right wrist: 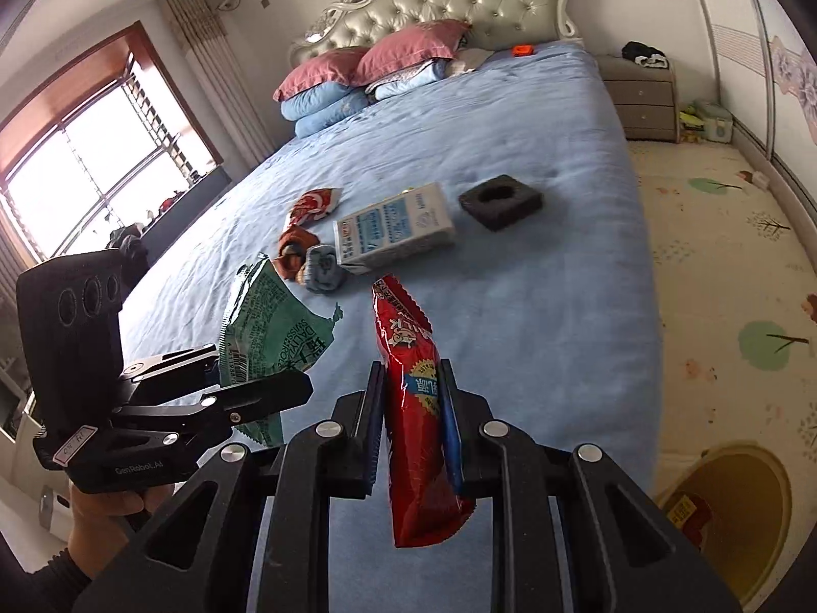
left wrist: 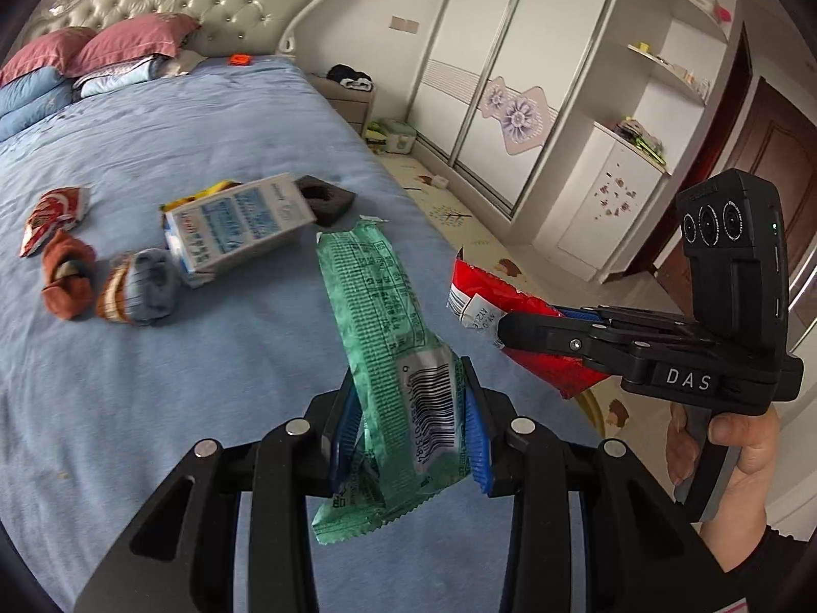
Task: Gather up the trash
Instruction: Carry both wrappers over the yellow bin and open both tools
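Note:
My left gripper (left wrist: 408, 373) is shut on a green snack wrapper (left wrist: 378, 296), which stands up between the blue pads above the blue bed (left wrist: 230, 383). To its right, my right gripper (left wrist: 510, 324) is shut on a red snack wrapper (left wrist: 480, 281). In the right wrist view the red wrapper (right wrist: 403, 322) sits pinched in the right gripper (right wrist: 412, 368), and the left gripper (right wrist: 260, 368) holds the green wrapper (right wrist: 270, 327) at the left. A milk carton (right wrist: 395, 230) and a crumpled red wrapper (right wrist: 314, 204) lie on the bed.
A yellow bin (right wrist: 725, 500) with some trash inside stands on the floor mat at the lower right, beside the bed. A black foam square (right wrist: 500, 202) and two rolled socks (right wrist: 293, 250) (right wrist: 321, 268) lie near the carton. Pillows are at the headboard; a wardrobe (left wrist: 510, 76) is on the right.

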